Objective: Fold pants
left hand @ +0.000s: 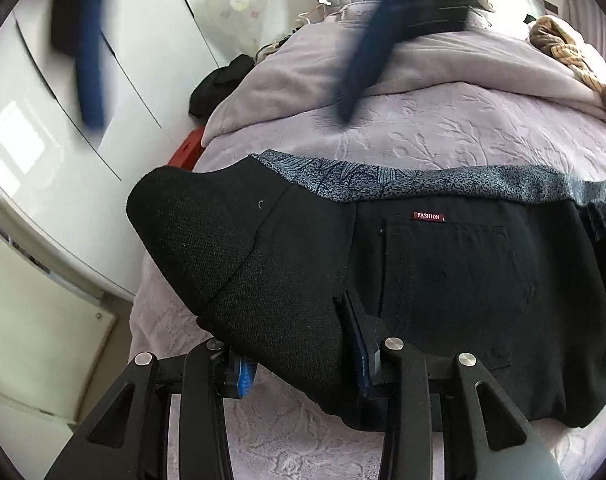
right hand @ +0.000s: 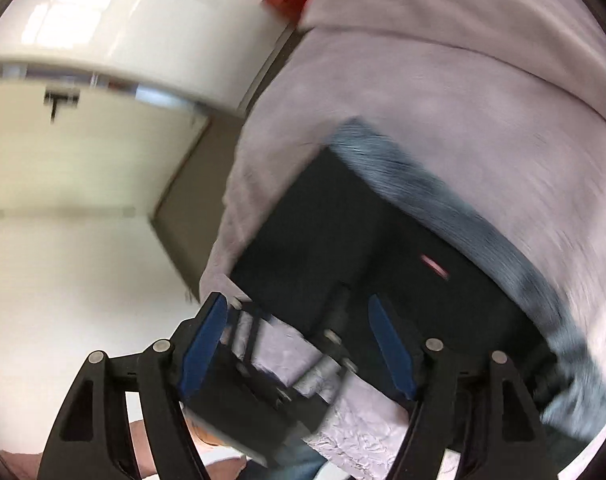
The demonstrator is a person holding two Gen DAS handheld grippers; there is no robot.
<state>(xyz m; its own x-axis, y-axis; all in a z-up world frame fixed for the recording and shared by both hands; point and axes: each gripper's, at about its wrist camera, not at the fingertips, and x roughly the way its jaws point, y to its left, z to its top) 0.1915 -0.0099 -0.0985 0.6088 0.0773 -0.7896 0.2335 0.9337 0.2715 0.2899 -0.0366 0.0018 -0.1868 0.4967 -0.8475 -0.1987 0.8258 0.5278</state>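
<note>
Black pants (left hand: 463, 280) with a grey patterned waistband and a red "FASHION" label lie folded on a lilac bed cover (left hand: 463, 128). My left gripper (left hand: 299, 344) has its blue-padded jaws wide apart around a raised fold of black pant fabric (left hand: 239, 264). My right gripper (right hand: 299, 344) is open and empty, above the bed's edge, looking down on the left gripper's body (right hand: 263, 380) and the pants (right hand: 343, 232). In the left wrist view the right gripper's blurred blue fingers (left hand: 363, 56) hang above the bed.
White wardrobe doors (left hand: 103, 100) stand left of the bed. A black bundle (left hand: 219, 84) and a red object (left hand: 187, 152) sit beside the bed. Pillows and an orange-brown cloth (left hand: 571, 48) lie at the far end. Pale floor (right hand: 83, 260) shows left.
</note>
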